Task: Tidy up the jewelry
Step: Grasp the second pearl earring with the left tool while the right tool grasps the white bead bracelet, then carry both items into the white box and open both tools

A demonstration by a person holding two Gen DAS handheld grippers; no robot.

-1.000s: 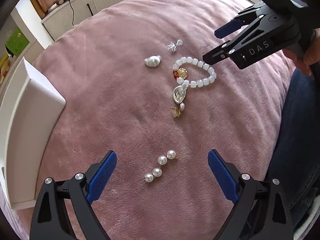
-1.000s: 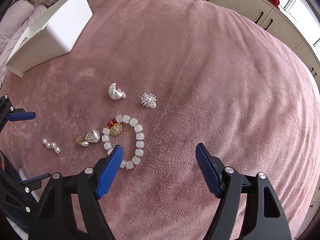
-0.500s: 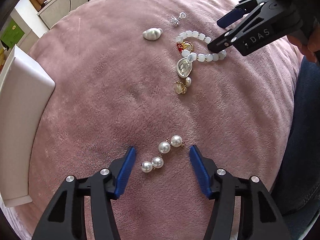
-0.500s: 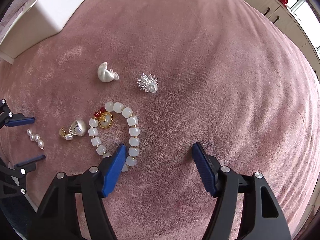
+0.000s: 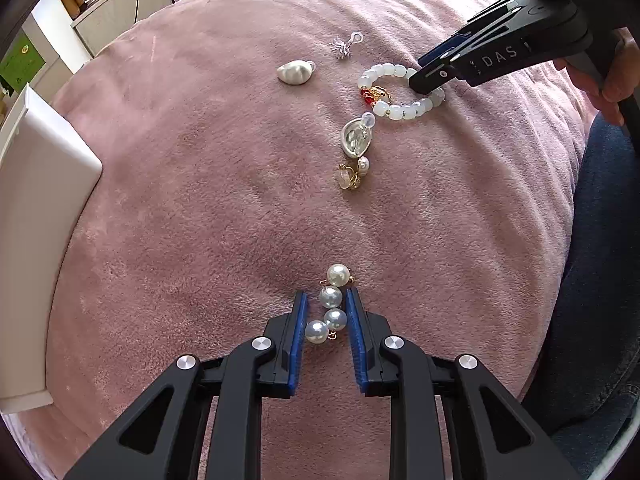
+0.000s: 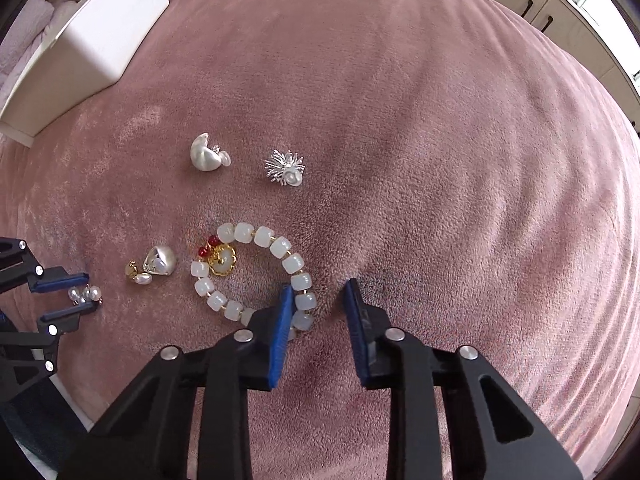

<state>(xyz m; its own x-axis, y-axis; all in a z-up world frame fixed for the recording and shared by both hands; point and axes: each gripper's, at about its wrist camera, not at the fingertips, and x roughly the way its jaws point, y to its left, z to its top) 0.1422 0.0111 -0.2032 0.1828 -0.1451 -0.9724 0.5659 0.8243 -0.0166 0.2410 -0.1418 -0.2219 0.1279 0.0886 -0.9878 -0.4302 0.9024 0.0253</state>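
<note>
Jewelry lies on a pink plush cover point(image 5: 208, 184). My left gripper point(image 5: 325, 300) has its jaws nearly closed around a string of pearls point(image 5: 330, 310), the pads touching or almost touching it; it also shows in the right wrist view point(image 6: 85, 294). My right gripper point(image 6: 316, 294) is partly open, pressed into the cover, with the near side of a white bead bracelet point(image 6: 256, 264) between its jaws; the bracelet also shows in the left wrist view point(image 5: 400, 90). A gold and red charm point(image 6: 220, 258) lies inside the bracelet.
A white open box point(image 6: 92, 40) stands at the cover's edge, also in the left wrist view point(image 5: 36, 216). Loose pieces: a silver shell earring point(image 6: 206, 154), a spiky silver brooch point(image 6: 285, 167), a silver drop earring point(image 5: 356, 138), a small gold pearl earring point(image 5: 354, 172).
Both grippers have come down onto the cover and narrowed. The left one closed in around the pearl string; the right one moved onto the bracelet's near side.
</note>
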